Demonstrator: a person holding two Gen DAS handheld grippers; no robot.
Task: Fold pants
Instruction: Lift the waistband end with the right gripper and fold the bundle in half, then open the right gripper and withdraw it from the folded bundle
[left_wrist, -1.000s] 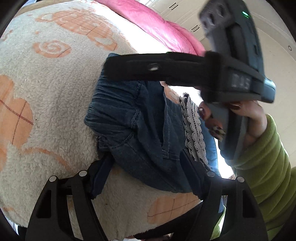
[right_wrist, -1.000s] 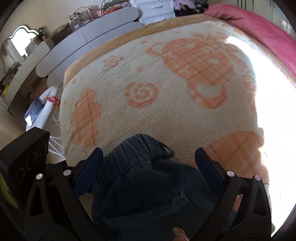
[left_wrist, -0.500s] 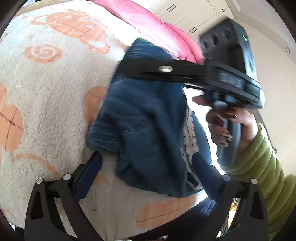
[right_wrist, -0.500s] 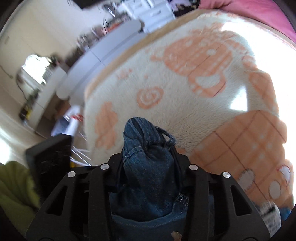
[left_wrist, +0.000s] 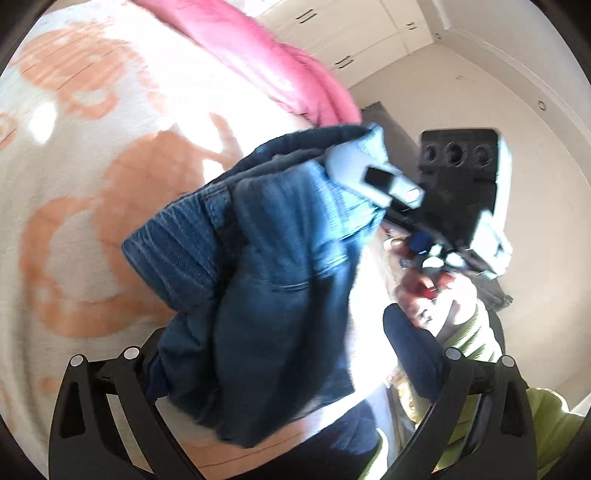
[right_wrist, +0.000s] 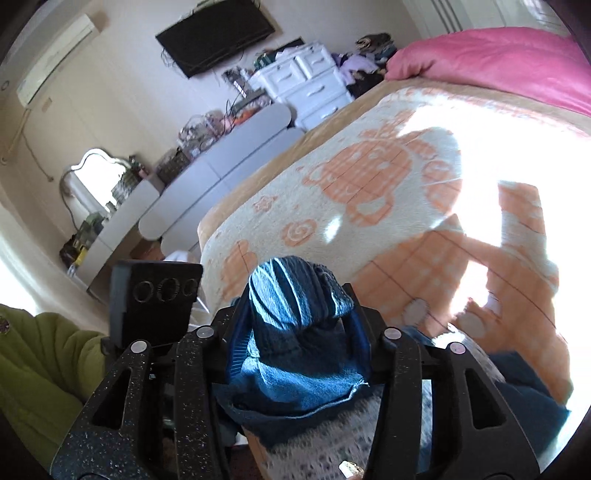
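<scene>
The blue denim pants (left_wrist: 266, 280) hang bunched above the cream and orange blanket (left_wrist: 74, 206). My right gripper (right_wrist: 297, 332) is shut on the ribbed waistband of the pants (right_wrist: 295, 295) and holds it up off the blanket (right_wrist: 369, 177). In the left wrist view the right gripper (left_wrist: 388, 184) shows at the upper right, gripping the top of the pants. My left gripper (left_wrist: 280, 354) is open, its fingers (left_wrist: 417, 354) wide on either side of the hanging denim.
A pink duvet (right_wrist: 498, 62) lies along the far side of the bed. A grey bench (right_wrist: 207, 173), a white drawer unit (right_wrist: 306, 85), a mirror (right_wrist: 92, 181) and a wall TV (right_wrist: 214, 33) stand beyond the bed's foot. Wardrobe doors (left_wrist: 332, 33) are behind.
The right gripper closed on the waistband and lifted the pants up off the blanket. The left gripper stayed open and rose with it, with the denim hanging between its fingers.
</scene>
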